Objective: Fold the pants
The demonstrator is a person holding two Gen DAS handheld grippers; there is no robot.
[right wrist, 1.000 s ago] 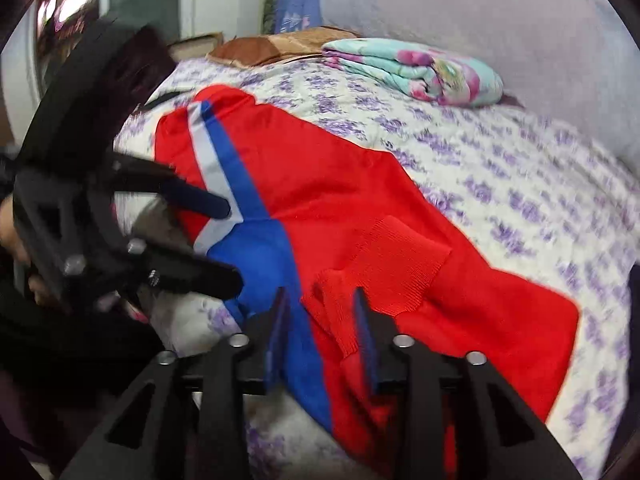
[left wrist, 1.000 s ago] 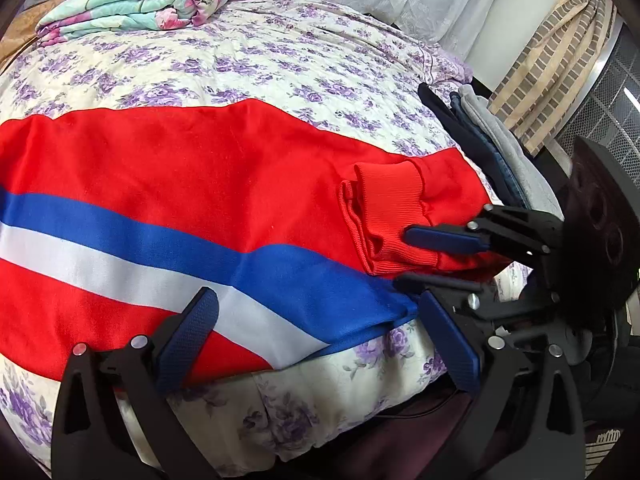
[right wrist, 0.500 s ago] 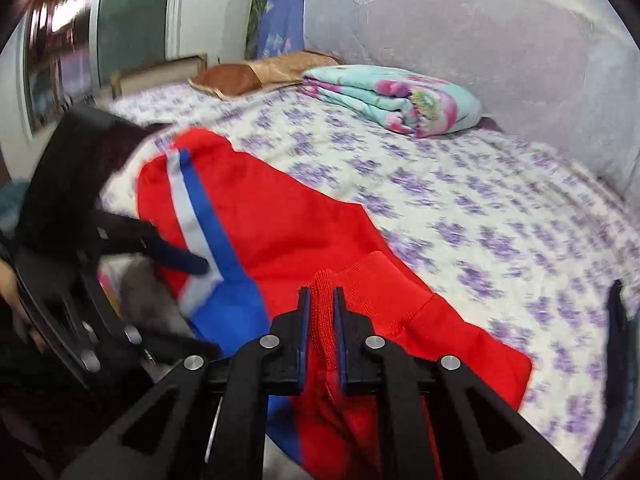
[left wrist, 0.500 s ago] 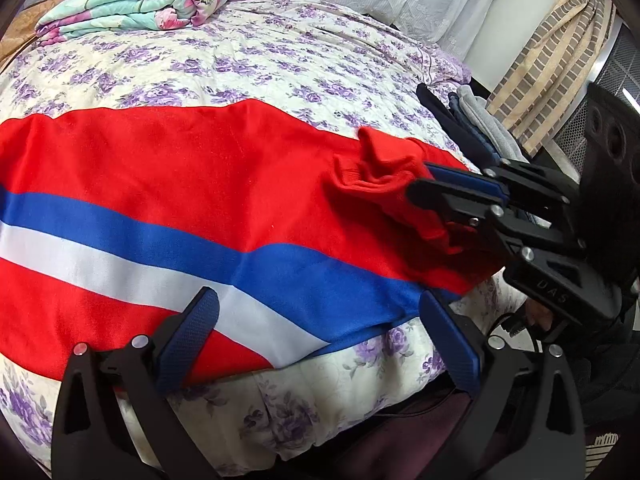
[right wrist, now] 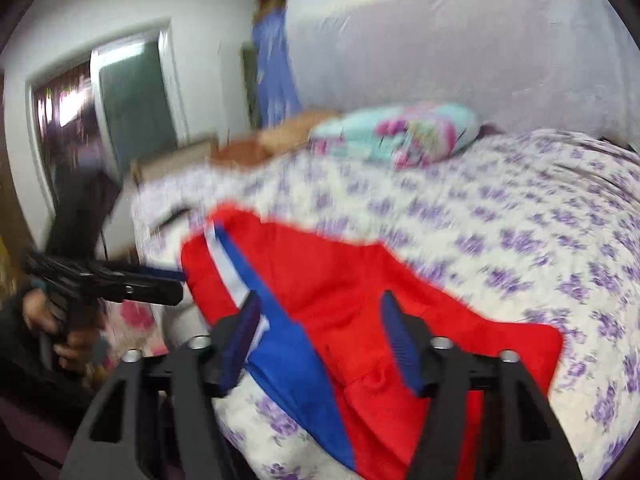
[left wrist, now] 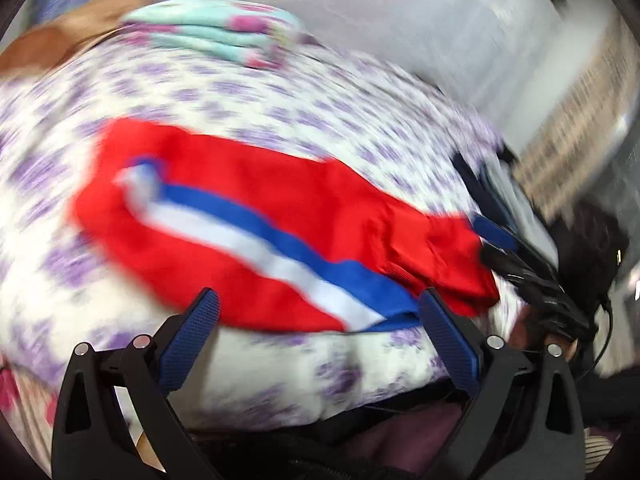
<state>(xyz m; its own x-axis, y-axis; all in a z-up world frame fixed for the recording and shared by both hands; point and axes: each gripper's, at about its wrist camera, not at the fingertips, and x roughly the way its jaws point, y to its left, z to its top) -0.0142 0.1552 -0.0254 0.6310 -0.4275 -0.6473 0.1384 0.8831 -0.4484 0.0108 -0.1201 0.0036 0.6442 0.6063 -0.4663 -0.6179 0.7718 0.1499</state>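
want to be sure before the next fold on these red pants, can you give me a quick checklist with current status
1. Left gripper open, nothing between its fingers: ok.
2. Right gripper open and let go of the pants: ok, fabric lies below its fingers, none pinched between them.
3. Pants lying on the bed, not hanging: mostly ok; the near edge sits at the mattress edge.
4. Cuff end lying flat: cannot tell; it looks bunched, but the left wrist view is blurred.
5. Folded blanket away from the pants: ok.
6. Cameras steady enough to aim a grasp: not ok, both views show motion blur.
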